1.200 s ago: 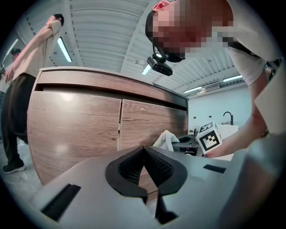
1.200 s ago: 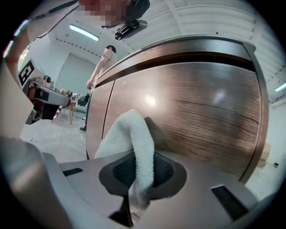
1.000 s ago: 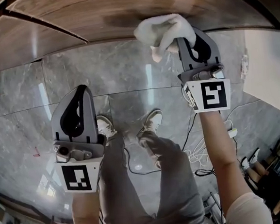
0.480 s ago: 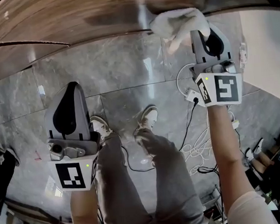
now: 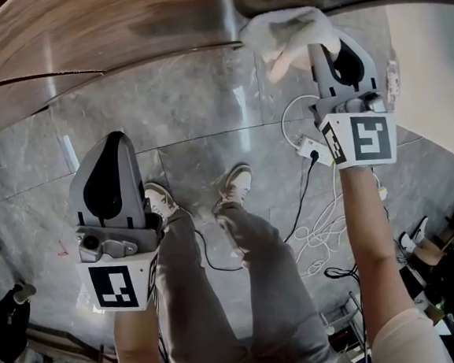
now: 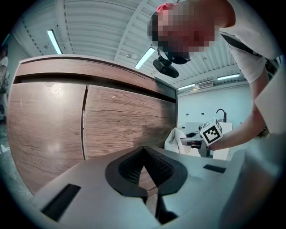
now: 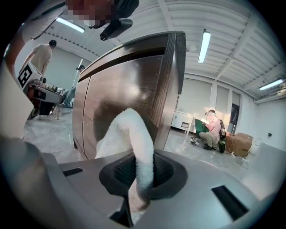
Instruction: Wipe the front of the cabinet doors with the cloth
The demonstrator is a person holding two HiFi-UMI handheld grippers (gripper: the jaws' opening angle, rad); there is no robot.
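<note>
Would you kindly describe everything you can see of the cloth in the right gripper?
The cloth is white and fluffy, like terry towelling, and bunched rather than spread flat. The right gripper has its jaws shut on a narrow fold of it, with a short tail poking out below. Above the jaws the cloth arches up and forward in a thick loop toward the brown wood-grain cabinet door, near the cabinet's right edge. In the head view it appears pressed against the cabinet front.

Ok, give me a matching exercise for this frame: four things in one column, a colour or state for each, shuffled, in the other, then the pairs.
1 cloth
2 left gripper
3 right gripper
4 cabinet door

A brown wood grain
B shut, holding nothing
C white
D shut on the cloth

Pairs: 1-C, 2-B, 3-D, 4-A
</note>
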